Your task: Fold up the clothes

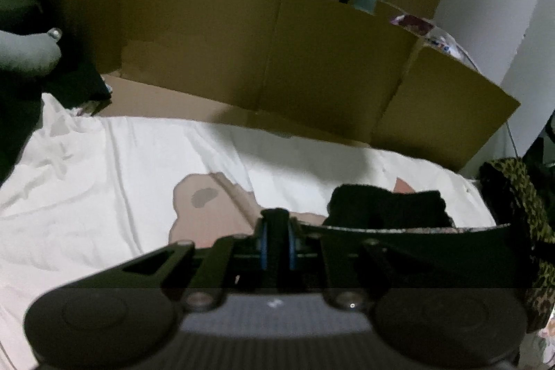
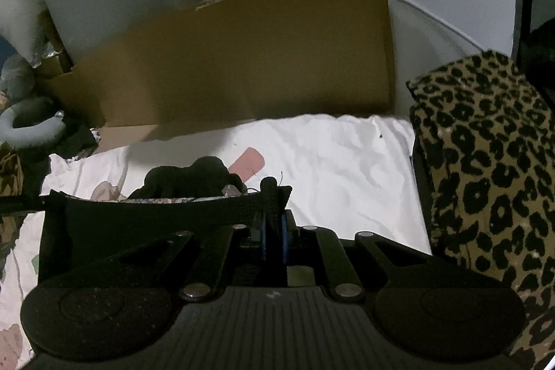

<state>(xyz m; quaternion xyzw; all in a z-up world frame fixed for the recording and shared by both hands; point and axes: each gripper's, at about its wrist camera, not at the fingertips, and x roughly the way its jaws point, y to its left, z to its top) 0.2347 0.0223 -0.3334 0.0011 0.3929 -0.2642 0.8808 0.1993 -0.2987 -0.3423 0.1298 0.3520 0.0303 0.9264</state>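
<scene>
Two grippers, each clamped on one black garment (image 2: 159, 214): left gripper (image 1: 277, 221) and right gripper (image 2: 272, 196) pinch opposite ends of its stretched edge above one white sheet (image 1: 104, 179). One bunched black fold (image 1: 385, 203) rests on the sheet. One cardboard panel (image 1: 242, 58) stands behind the sheet; one leopard-print cloth (image 2: 485, 162) beside it.
</scene>
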